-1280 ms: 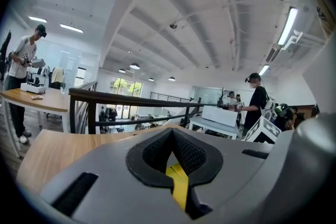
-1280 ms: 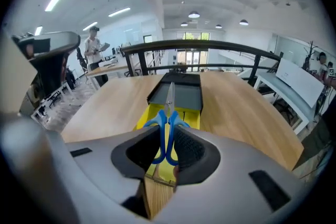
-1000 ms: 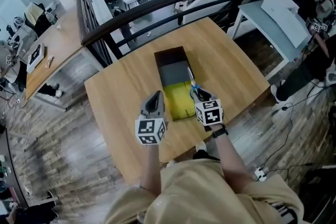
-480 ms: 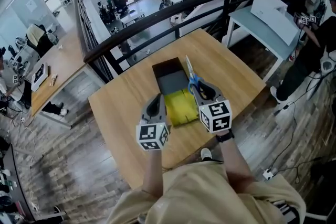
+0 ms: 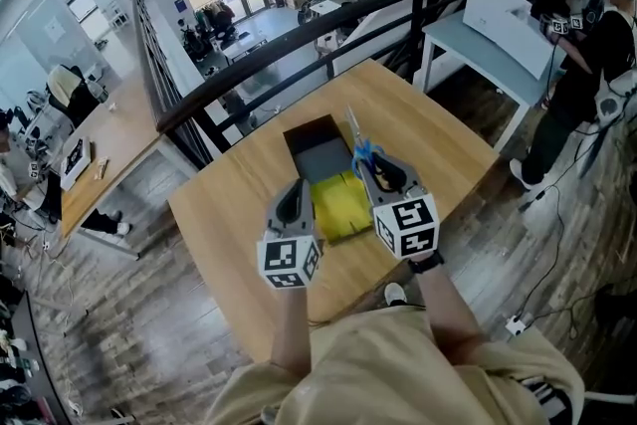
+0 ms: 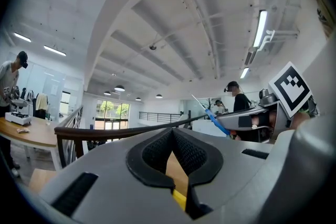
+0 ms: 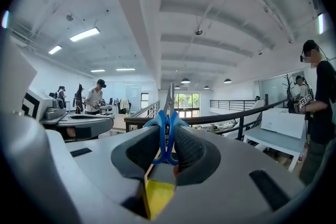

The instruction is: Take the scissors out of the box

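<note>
The scissors (image 5: 364, 154) have blue handles and thin steel blades that point away from me. My right gripper (image 5: 376, 172) is shut on the handles and holds them in the air above the right side of the box. In the right gripper view the scissors (image 7: 167, 131) stand upright between the pads of the right gripper (image 7: 168, 136). The box (image 5: 315, 128) is open on the wooden table (image 5: 438, 144), dark inside, with a yellow flap (image 5: 338, 204) folded toward me. My left gripper (image 5: 292, 199) hovers at the box's left side, shut and holding nothing; its tips (image 6: 172, 136) meet.
A black railing (image 5: 299, 45) runs behind the table, with a drop to a lower floor beyond. At the right stands a pale table (image 5: 498, 25) with a white box, and a person (image 5: 597, 45) beside it. The table's front edge is close to my body.
Both grippers have risen. The right one has lifted the scissors up out of the box, and the blades now point level, away from me. The left one rose less.
</note>
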`<state>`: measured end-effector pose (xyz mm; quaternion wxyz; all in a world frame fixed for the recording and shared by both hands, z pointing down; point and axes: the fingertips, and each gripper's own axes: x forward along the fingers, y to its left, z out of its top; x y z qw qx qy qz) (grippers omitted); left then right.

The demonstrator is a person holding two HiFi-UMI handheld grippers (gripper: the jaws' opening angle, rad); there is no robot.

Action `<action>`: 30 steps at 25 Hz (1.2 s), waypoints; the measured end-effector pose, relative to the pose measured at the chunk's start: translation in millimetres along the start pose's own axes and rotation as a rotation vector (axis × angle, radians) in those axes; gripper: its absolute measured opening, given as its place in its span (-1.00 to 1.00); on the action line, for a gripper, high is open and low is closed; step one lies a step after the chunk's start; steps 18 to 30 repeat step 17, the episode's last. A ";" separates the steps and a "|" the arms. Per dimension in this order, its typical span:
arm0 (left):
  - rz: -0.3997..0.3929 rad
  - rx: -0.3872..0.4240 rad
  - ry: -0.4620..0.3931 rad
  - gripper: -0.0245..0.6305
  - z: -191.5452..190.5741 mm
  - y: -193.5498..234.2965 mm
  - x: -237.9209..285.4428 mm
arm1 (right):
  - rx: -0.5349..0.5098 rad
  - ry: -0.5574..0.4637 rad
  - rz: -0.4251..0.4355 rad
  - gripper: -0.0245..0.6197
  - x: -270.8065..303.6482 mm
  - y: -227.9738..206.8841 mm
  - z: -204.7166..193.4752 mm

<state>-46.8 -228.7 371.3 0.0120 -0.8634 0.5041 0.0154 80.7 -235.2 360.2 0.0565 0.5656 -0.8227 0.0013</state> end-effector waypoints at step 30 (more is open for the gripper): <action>0.010 -0.009 0.031 -0.89 -24.9 -10.2 10.4 | 0.018 0.034 -0.017 -0.65 2.5 -20.0 -28.8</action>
